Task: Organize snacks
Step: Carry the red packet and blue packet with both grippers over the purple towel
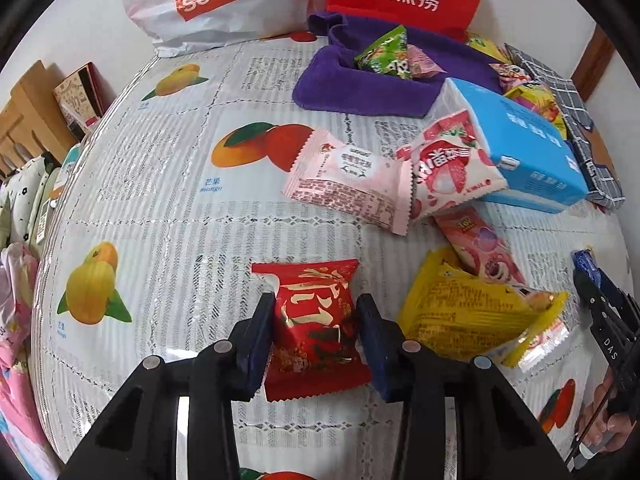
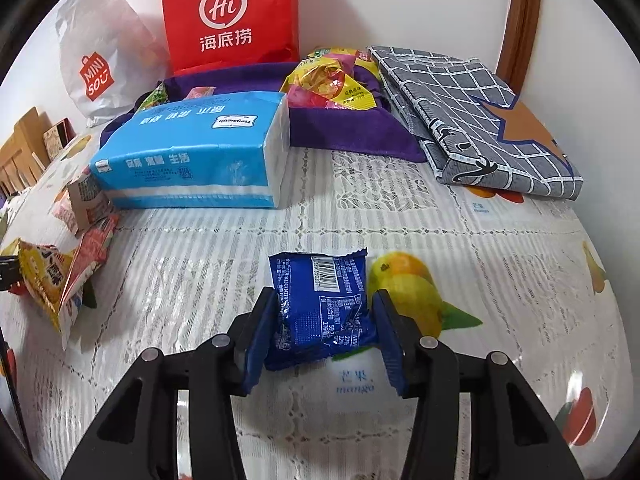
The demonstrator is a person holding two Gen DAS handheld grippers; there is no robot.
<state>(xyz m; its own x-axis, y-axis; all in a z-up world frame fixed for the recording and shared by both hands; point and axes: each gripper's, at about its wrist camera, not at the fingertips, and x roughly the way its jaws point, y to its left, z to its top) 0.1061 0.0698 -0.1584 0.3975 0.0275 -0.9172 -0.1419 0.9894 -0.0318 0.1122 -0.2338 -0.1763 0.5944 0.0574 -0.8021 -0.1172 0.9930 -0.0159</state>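
My left gripper (image 1: 316, 304) is shut on a red snack packet (image 1: 316, 320) with gold lettering, low over the fruit-print tablecloth (image 1: 160, 208). In the right wrist view my right gripper (image 2: 325, 296) is shut on a blue snack packet (image 2: 324, 308), barcode side up and crumpled between the pads. That right gripper (image 1: 600, 304) also shows at the right edge of the left wrist view. Loose on the table lie a pink packet (image 1: 352, 176), a white strawberry packet (image 1: 448, 164), a long pink packet (image 1: 480, 248) and a yellow packet (image 1: 472, 312). A purple cloth tray (image 1: 340, 80) at the back holds a green triangular snack (image 1: 384, 56).
A blue tissue pack (image 2: 188, 160) lies in front of the purple tray (image 2: 344, 132), which holds more snacks on its right side. A folded grey checked cloth (image 2: 480, 120) lies at the back right. A red paper bag (image 2: 232, 16) and a white shopping bag (image 2: 104, 60) stand against the wall.
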